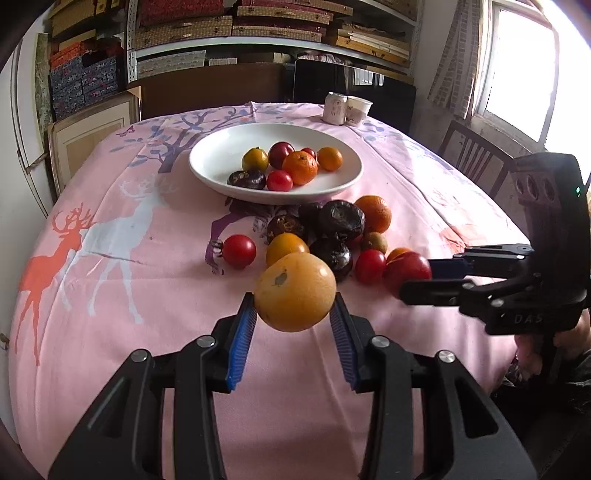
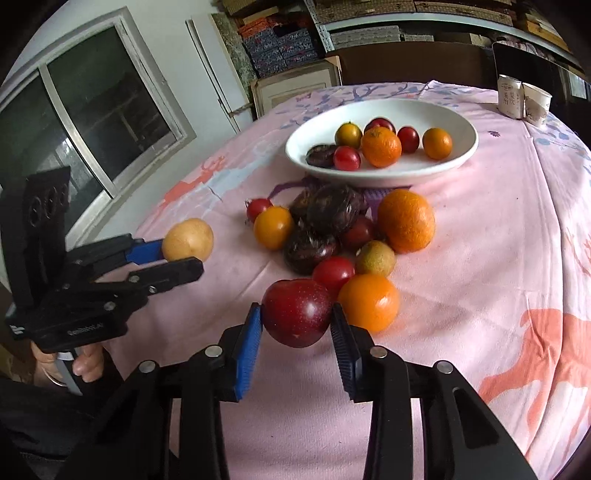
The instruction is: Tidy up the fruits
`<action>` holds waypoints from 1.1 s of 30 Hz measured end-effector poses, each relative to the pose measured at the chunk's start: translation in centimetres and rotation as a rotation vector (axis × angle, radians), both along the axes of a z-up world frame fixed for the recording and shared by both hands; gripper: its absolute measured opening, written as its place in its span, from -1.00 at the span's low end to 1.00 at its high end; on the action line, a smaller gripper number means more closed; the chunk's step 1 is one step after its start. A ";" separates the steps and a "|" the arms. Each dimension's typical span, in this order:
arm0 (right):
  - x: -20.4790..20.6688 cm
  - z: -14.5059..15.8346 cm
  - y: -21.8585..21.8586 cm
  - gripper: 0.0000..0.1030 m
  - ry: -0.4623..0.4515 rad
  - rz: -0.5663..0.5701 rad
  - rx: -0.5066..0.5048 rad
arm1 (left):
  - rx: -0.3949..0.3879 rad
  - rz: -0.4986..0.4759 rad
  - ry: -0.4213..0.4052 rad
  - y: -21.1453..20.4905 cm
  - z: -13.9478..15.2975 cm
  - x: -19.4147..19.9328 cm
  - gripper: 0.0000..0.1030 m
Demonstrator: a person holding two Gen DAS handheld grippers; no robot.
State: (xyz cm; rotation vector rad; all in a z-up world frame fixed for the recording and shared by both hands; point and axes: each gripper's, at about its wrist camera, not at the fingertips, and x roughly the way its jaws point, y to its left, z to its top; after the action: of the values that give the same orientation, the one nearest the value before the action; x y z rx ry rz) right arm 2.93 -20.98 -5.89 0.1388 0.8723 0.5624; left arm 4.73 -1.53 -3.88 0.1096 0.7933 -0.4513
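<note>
Beyond both hand-held grippers, white bowl (image 1: 207, 158) lies dead ahead; your left hand-held gripper (image 1: 293, 314) clamps yellow-orange fruit (image 1: 295, 291), right hand-held gripper (image 2: 297, 319) clamps red plum (image 2: 297, 312).

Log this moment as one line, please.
left gripper: jaws shut on round yellow-orange fruit | right gripper: jaws around dark red plum | white oval plate: seven fruits | rest piled on pink tablecloth

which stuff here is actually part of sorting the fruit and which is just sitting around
Part of the job:
- yellow fruit in the left gripper
- red plum in the right gripper
- loose fruit pile on the tablecloth
- white bowl with fruit in it

Just lying about:
- can
- paper cup
- chair
- shelf boxes
</note>
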 end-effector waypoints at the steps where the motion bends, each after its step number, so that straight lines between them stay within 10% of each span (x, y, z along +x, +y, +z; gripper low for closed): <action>1: 0.4 0.9 -0.6 -0.27 -0.015 -0.013 0.012 | 0.003 0.003 -0.011 -0.3 0.5 0.6 -0.23; 12: 13.1 3.4 -3.6 -0.22 -0.051 -0.190 -0.011 | 0.008 0.087 -0.010 -4.0 2.4 15.6 -0.17; 15: 14.3 2.6 -3.9 0.25 -0.020 -0.233 -0.013 | 0.000 0.162 0.013 -3.3 1.9 17.7 0.46; 21: 10.0 3.1 -4.1 0.33 -0.082 -0.219 -0.044 | -0.087 0.147 0.030 -0.6 1.9 13.7 0.62; 30: 2.8 0.1 -5.4 0.34 -0.092 -0.159 0.023 | 0.124 -0.015 -0.001 -2.0 -1.6 4.2 0.62; 33: 2.8 -0.7 -5.7 0.34 -0.072 -0.171 0.034 | 0.185 -0.046 0.029 -3.2 -3.0 4.5 0.19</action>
State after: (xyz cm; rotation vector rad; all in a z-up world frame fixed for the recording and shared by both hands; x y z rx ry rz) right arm 5.72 -26.69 -6.61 0.2203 0.7729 0.4200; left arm 9.27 -4.70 -6.91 0.2943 0.8620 -0.4234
